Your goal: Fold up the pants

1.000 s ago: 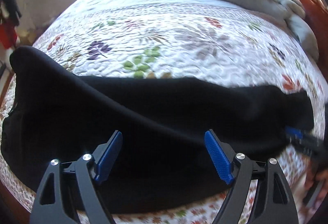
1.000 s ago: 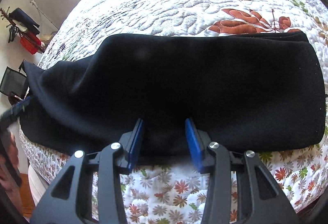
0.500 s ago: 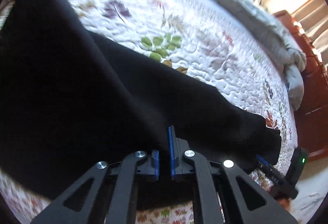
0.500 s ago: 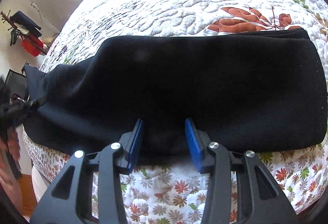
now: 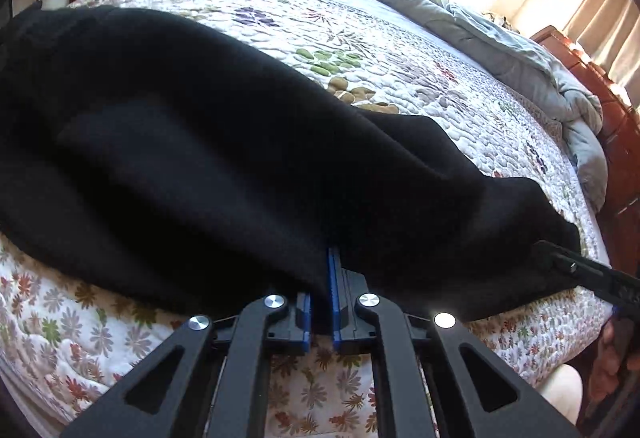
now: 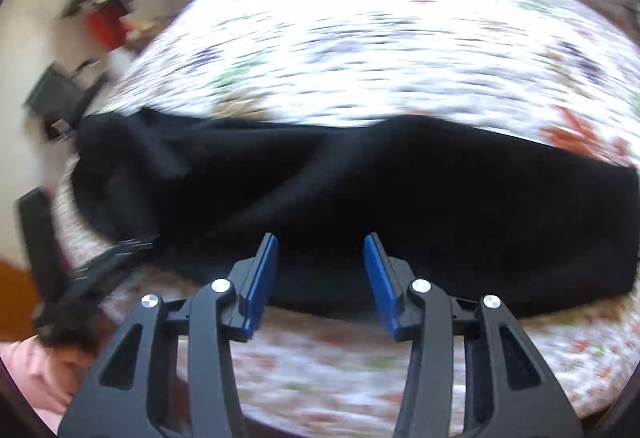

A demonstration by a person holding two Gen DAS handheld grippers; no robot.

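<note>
Black pants (image 5: 224, 157) lie lengthwise along the near edge of a bed with a floral quilt (image 5: 360, 49). My left gripper (image 5: 323, 270) is shut on the near edge of the pants, with black cloth pinched between its blue pads. In the right wrist view the pants (image 6: 460, 205) stretch across the frame. My right gripper (image 6: 320, 258) is open, its blue pads standing apart over the pants' near edge with nothing held. It shows at the right of the left wrist view (image 5: 576, 270), at the pants' far end. The left gripper shows blurred at the left of the right wrist view (image 6: 120, 254).
A grey blanket (image 5: 520, 49) is bunched along the far side of the bed. A wooden headboard (image 5: 616, 117) stands at the right. Dark and red items (image 6: 100, 9) stand against the wall beyond the bed's left end. The right wrist view is motion-blurred.
My left gripper closed on the pants' near edge and has swung round while holding it. My right gripper opened wider, let go of the cloth and pulled back.
</note>
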